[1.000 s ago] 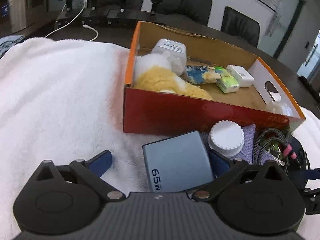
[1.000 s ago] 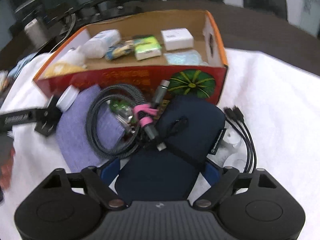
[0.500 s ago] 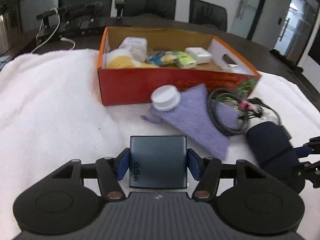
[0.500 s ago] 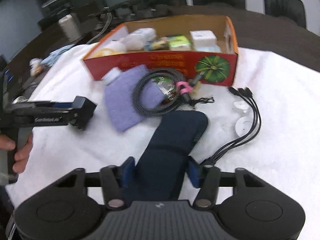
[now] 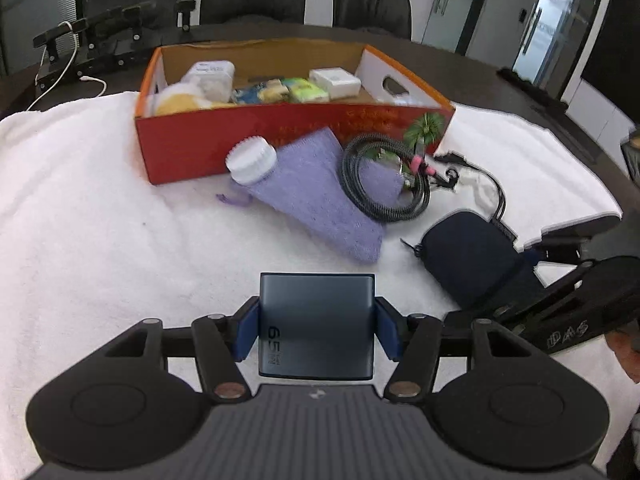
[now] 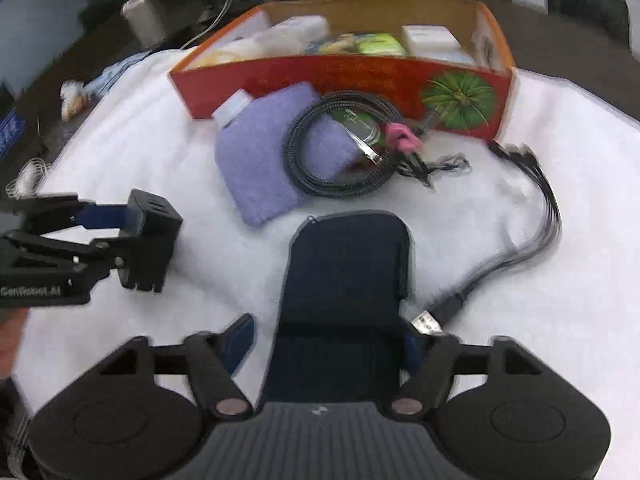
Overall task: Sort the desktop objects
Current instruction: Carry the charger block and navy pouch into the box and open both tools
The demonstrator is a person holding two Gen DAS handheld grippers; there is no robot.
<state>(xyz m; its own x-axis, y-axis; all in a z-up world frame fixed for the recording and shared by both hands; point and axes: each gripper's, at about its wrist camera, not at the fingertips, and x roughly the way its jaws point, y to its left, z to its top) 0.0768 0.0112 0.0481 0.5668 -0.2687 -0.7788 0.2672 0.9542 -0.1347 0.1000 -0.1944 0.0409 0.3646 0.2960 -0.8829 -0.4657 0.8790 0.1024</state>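
Between my left tool's (image 5: 316, 332) pads sits the grey charger (image 5: 316, 326), clamped; right tool (image 6: 332, 344) half-open around the navy pouch (image 6: 348, 280). Ahead, bare towel (image 5: 100, 240) up to the box (image 5: 280, 136) wall.

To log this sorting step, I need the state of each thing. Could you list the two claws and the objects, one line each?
left claw: shut on the charger
right claw: open, around the pouch
pouch: lying flat on the towel
box: open on top, holding items
bottle: capped, lying against the box
braided cable: coiled
black cable: loose, unplugged
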